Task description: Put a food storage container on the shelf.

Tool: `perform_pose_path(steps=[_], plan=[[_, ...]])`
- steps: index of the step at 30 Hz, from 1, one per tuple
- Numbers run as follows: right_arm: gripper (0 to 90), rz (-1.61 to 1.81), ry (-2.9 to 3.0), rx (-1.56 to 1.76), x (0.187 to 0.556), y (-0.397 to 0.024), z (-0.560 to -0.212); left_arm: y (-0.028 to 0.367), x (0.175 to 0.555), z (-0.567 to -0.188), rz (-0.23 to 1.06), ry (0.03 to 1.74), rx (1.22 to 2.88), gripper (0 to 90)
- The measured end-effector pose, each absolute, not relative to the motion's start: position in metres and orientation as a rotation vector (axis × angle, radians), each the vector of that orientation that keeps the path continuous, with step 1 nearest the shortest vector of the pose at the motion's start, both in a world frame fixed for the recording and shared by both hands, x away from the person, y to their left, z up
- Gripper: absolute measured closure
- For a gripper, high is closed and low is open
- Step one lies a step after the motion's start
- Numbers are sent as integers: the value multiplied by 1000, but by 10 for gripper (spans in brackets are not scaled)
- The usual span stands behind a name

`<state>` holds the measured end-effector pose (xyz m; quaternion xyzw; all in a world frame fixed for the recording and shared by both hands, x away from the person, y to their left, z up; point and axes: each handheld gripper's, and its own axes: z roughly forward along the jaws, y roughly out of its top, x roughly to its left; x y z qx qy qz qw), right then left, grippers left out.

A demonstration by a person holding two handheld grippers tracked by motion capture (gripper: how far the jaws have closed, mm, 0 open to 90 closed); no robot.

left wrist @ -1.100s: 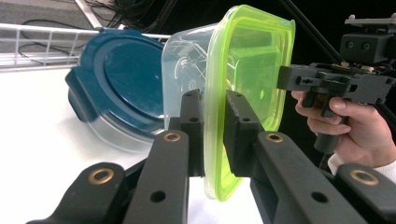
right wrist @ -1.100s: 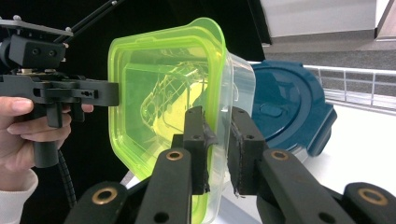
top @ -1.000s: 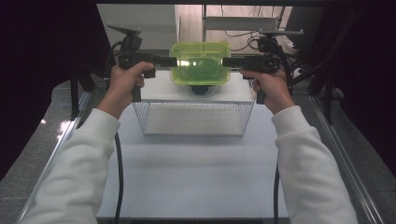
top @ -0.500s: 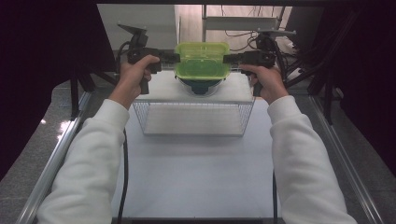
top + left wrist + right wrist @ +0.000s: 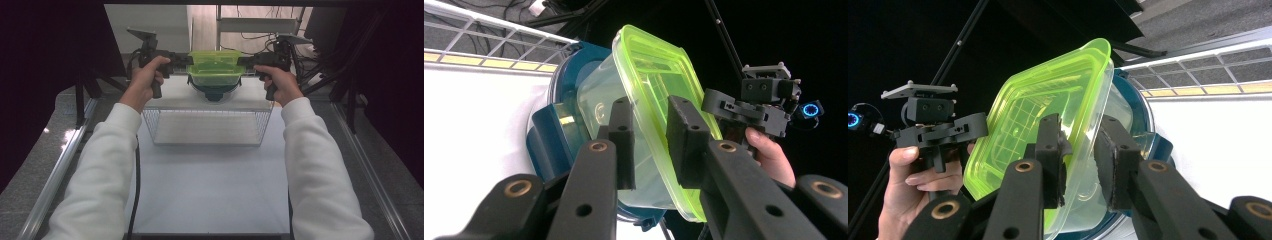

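A clear container with a yellow-green lid (image 5: 215,67) rests on a dark blue bowl (image 5: 215,93) at the far end of the table. My left gripper (image 5: 187,62) is at its left end and my right gripper (image 5: 245,62) at its right end. In the left gripper view the lid's rim (image 5: 659,75) runs between my left gripper's (image 5: 651,135) pads with narrow gaps showing, above the blue bowl (image 5: 549,140). In the right gripper view, my right gripper (image 5: 1080,145) straddles the lid's (image 5: 1033,110) rim the same way. Both pairs of jaws have just been opening.
A wire basket (image 5: 207,142) stands on the white table just in front of the bowl. Dark stands and cables crowd the far edge, and metal rails run along both sides. White table surface (image 5: 210,190) stretches toward the person.
Both grippers and the container between them have sunk a little toward the blue bowl. The hands have come lower and slightly nearer the basket.
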<state>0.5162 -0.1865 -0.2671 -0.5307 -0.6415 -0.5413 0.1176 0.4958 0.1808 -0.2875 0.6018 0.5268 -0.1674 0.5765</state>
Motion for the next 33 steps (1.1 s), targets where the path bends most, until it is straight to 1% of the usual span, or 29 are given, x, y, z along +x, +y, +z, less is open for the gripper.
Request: perform_pose_path(steps=[3,4,5,6,7,8,12,14,20,24,27,33], plan=[[702,-1585,-1880,-1563,515,-185,-267,179,495,-288,-374,1229,1418,721],[675,-1581,-1880,-1564,514,-185,-267,179,495,-288,-368,1220,1418,707],[617,-1581,-1884,-1567,513,-184,-267,179,494,-287,-352,1222,1420,677],[545,-1581,-1897,-1575,512,-183,-266,179,493,-286,-319,1237,1422,603],[489,-1581,-1914,-1591,511,-183,-265,180,491,-283,-275,1255,1422,523],[433,-1595,-1935,-1620,509,-184,-263,181,490,-282,-259,1259,1414,444],[322,-1684,-1976,-1619,500,-194,-254,188,479,-275,-160,1242,1423,297],[311,-1708,-2014,-1600,493,-199,-250,190,470,-271,-109,1222,1446,266],[292,-1734,-2197,-1499,458,-216,-249,192,424,-268,38,1132,1572,238],[288,-1732,-2322,-1411,429,-226,-257,193,390,-278,79,1084,1635,234],[285,-1735,-2416,-1347,407,-234,-266,191,365,-291,125,1063,1682,235],[275,-1762,-2468,-1270,366,-249,-297,193,324,-334,103,1058,1692,243]])
